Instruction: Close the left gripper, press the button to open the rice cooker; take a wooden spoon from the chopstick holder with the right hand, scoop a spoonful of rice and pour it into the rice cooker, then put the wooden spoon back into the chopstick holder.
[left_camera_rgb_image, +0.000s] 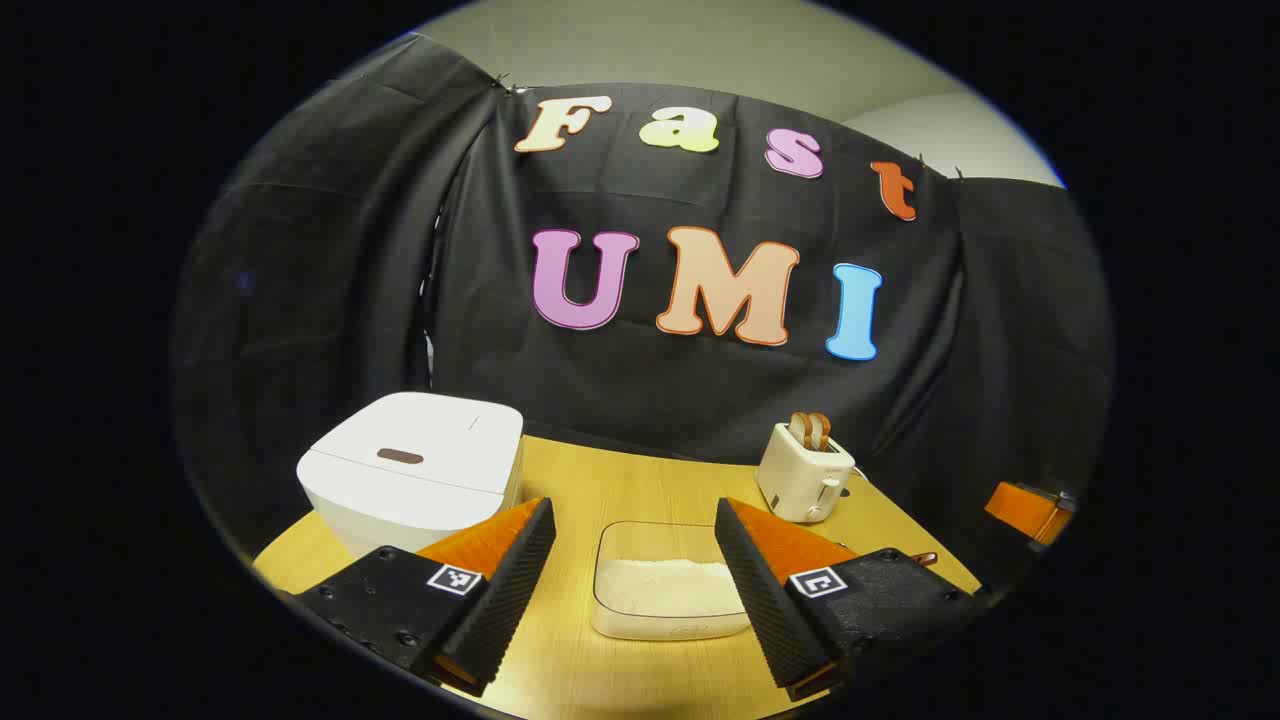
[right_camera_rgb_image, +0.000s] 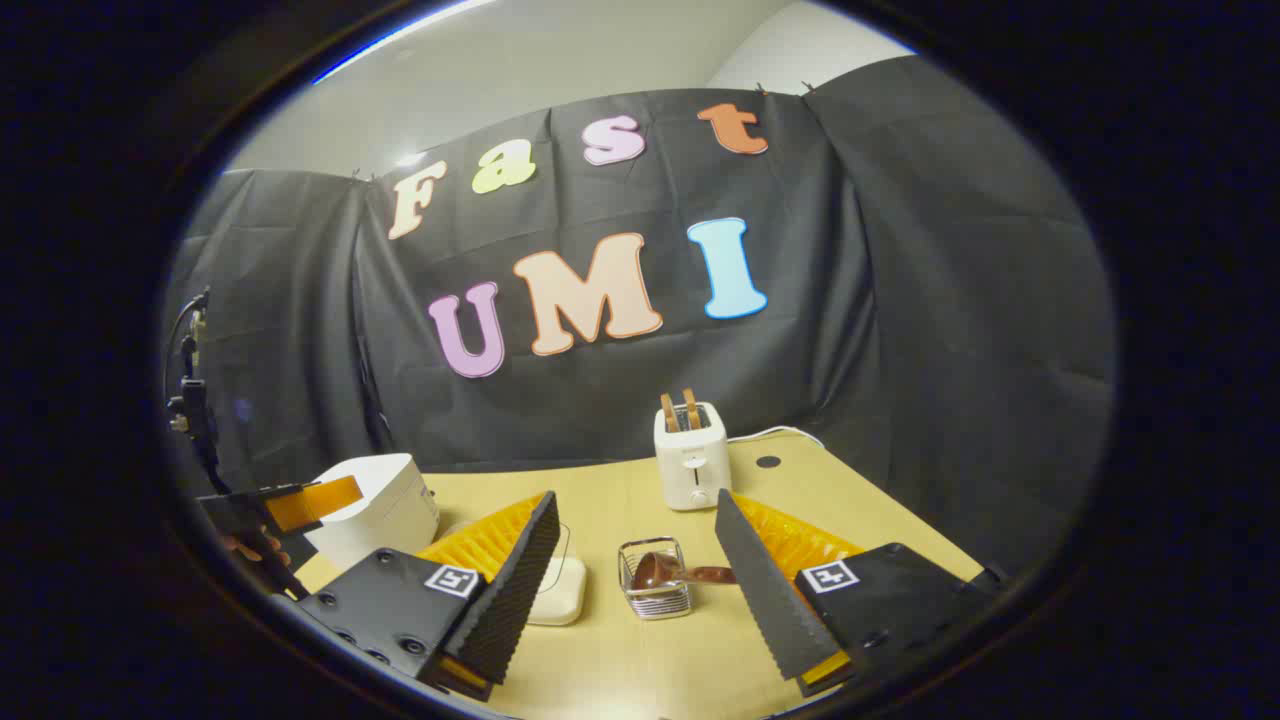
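Observation:
A white rice cooker (left_camera_rgb_image: 415, 480) with its lid down stands at the left of the wooden table; a dark oval button (left_camera_rgb_image: 400, 456) sits on its lid. My left gripper (left_camera_rgb_image: 635, 570) is open, above a clear container of rice (left_camera_rgb_image: 665, 595). In the right gripper view the cooker (right_camera_rgb_image: 385, 505) is far left, with the left gripper (right_camera_rgb_image: 300, 505) and a hand beside it. My right gripper (right_camera_rgb_image: 635, 575) is open, above a wire chopstick holder (right_camera_rgb_image: 655, 580). A wooden spoon (right_camera_rgb_image: 680, 573) lies tilted in the holder, its handle running right behind my right finger.
A white toaster (left_camera_rgb_image: 805, 470) with two slices in it stands at the back of the table, also in the right gripper view (right_camera_rgb_image: 692, 455). Black cloth closes the back and sides. The rice container (right_camera_rgb_image: 558, 590) lies left of the holder.

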